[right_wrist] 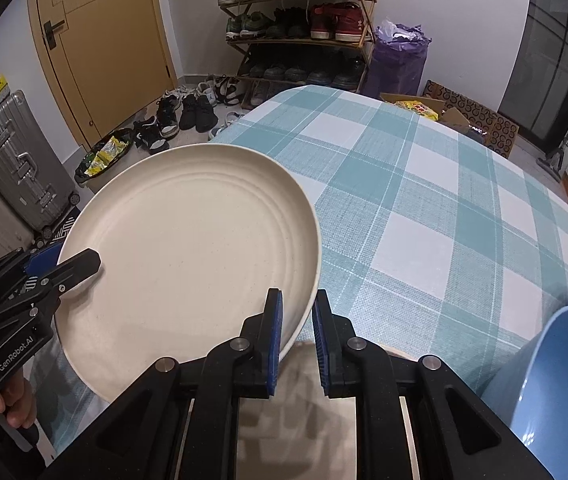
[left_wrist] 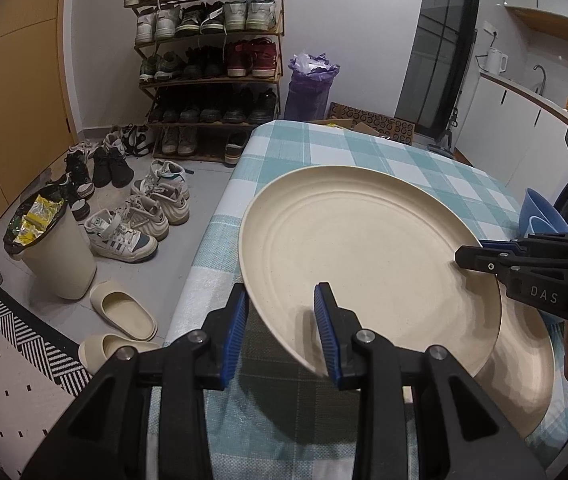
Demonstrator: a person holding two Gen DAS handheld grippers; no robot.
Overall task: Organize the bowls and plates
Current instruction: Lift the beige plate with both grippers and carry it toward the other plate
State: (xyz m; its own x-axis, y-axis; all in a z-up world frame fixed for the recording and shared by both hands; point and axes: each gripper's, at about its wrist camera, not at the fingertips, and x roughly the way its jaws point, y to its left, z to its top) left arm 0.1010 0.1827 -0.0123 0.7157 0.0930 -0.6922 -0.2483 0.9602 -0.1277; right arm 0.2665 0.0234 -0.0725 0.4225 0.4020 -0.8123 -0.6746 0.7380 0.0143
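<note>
Both grippers: black angular frames w/ silver screws, blue ribbed pads (left_wrist: 326, 322). Left gripper (right_wrist: 74, 268) marked "GenRobot.AI". Right gripper (left_wrist: 469, 259) marked "DAS".

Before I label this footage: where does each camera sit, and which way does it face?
Left wrist: on the left gripper, looking down along its fingers at the plate it grips; the right gripper shows too.
Right wrist: on the right gripper, looking down at the plate's other rim; the left gripper and a hand show.
Shared: plate, checked tablecloth, shoe rack.
</note>
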